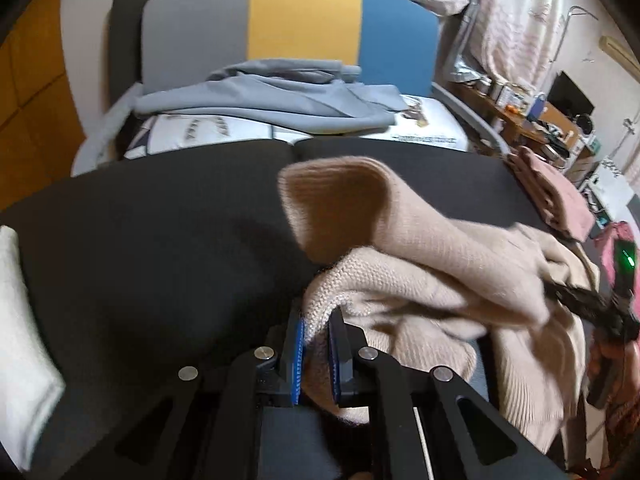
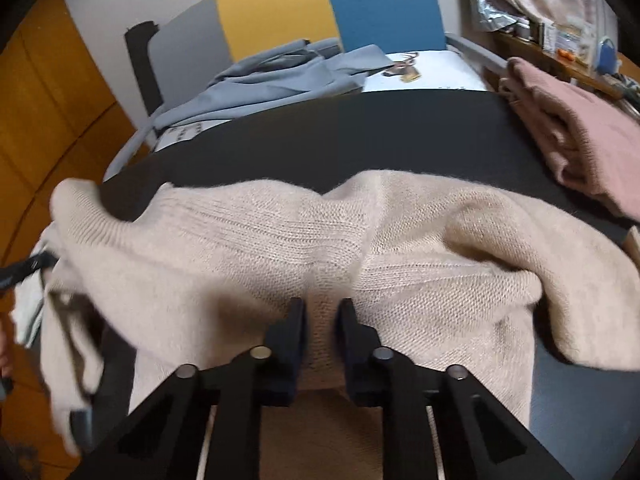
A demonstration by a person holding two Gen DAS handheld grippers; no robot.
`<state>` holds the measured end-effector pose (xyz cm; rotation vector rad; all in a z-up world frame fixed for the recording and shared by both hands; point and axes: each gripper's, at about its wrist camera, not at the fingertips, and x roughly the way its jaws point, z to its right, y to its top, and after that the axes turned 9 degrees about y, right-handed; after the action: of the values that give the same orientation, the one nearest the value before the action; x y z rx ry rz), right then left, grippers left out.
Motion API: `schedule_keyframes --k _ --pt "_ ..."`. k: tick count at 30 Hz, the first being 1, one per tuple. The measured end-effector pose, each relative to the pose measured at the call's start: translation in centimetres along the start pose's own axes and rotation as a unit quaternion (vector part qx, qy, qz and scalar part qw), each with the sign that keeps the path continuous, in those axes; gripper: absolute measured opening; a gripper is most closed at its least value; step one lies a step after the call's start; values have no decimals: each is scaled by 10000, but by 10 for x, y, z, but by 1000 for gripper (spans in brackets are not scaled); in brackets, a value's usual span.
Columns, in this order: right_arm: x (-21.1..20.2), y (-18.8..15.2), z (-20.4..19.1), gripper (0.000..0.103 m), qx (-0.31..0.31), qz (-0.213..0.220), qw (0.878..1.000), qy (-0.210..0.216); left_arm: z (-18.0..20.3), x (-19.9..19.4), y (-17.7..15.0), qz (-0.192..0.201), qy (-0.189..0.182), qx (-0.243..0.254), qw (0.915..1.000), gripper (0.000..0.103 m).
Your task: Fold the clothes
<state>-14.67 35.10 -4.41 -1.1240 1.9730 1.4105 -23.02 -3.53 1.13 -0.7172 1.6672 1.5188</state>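
1. A pink sweater (image 2: 576,128) lies folded at the right edge of the black table (image 2: 320,136), in the upper right of the right wrist view. It is near the beige sweater (image 2: 304,240) but does not touch it in this view.
2. Behind the table, a grey cloth (image 1: 272,100) lies in a loose heap on a white printed sheet (image 1: 424,128). Behind that stands a board (image 1: 296,20) with grey, yellow and blue stripes.
3. A white cloth (image 1: 20,320) shows at the left edge of the left wrist view, on the table's side.
4. Nothing lies on the dark table top between the beige sweater and the far edge.
5. The beige sweater is bunched up on the near part of the table. In the right wrist view it runs long from left to right, across the middle of the frame.
6. In the left wrist view, one open sleeve end (image 1: 332,196) points up and to the left, toward the far edge.
7. The left gripper (image 1: 318,344) is closed tight on a fold of the beige sweater, at the bottom middle of its view.
8. The right gripper (image 2: 322,320) pinches a ridge of the same sweater between its black fingers (image 2: 294,332).
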Motion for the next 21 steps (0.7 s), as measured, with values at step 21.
schedule_keyframes --k 21 --pt "14 61 -72 41 -878 -200 9924 836 -29 22 -31 -327 418 -441 9976 22"
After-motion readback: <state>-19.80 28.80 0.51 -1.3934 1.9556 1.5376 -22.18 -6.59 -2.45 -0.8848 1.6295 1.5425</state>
